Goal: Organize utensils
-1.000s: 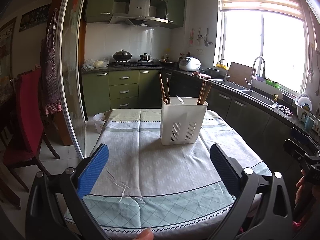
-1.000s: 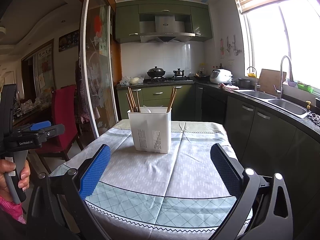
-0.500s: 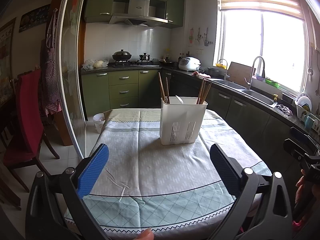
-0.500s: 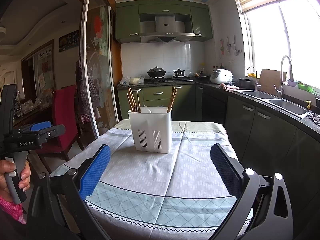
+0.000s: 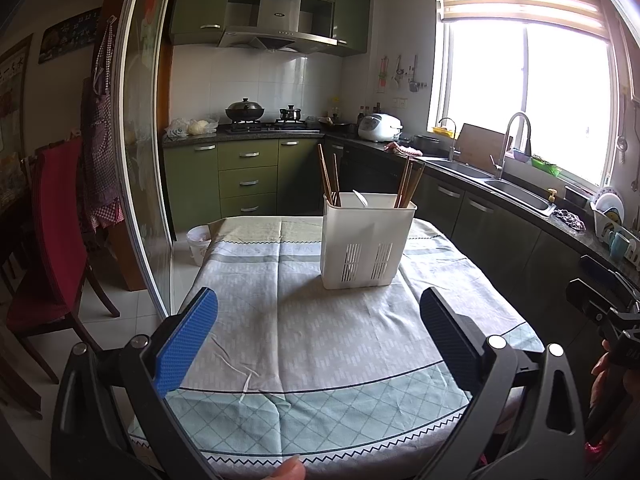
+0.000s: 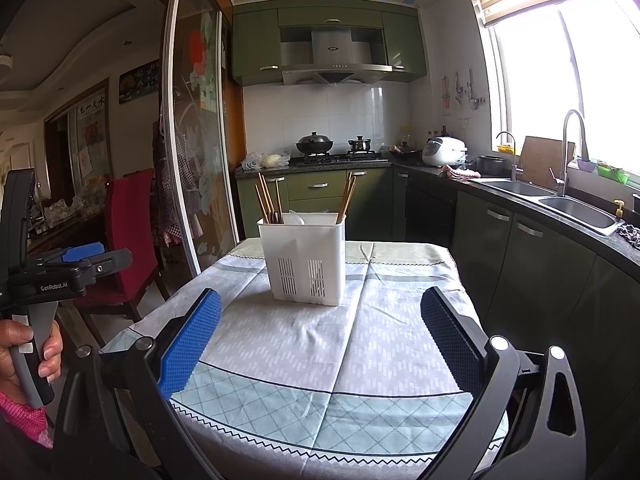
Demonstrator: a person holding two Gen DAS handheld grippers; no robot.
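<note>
Left tool (image 5: 318, 334): fingers spread wide, nothing between them, hovering over the near edge of the bench (image 5: 304, 412). Right tool (image 6: 320, 334): same, wide open and empty, also above the near edge. Each tool's blue pad faces inward; the left tool's left pad (image 5: 186, 342) and the right tool's left pad (image 6: 190, 344) show clearly.

In the right wrist view the left tool's body sits at far left, held by the left hand (image 6: 24, 354); in the left wrist view part of the right tool and the right hand (image 5: 612, 376) are at far right.

Bench is covered by a grey and pale-green tablecloth (image 6: 320, 344) with a diamond-pattern border.

Utensil holder (image 5: 366, 240): white plastic, slotted lower front, upright on the cloth past mid-bench, well apart from both tools. Chopsticks (image 5: 328, 178) stand in its left compartment, a second bunch of chopsticks (image 5: 410, 180) leans in the right one. A white spoon (image 5: 360, 197) pokes up between them; which compartment, cannot tell.

Beyond: red chair (image 6: 128, 232) to the left, green cabinets (image 5: 248, 178), stove with a wok (image 5: 245, 111), sink (image 6: 576, 210) along the right under the window.
</note>
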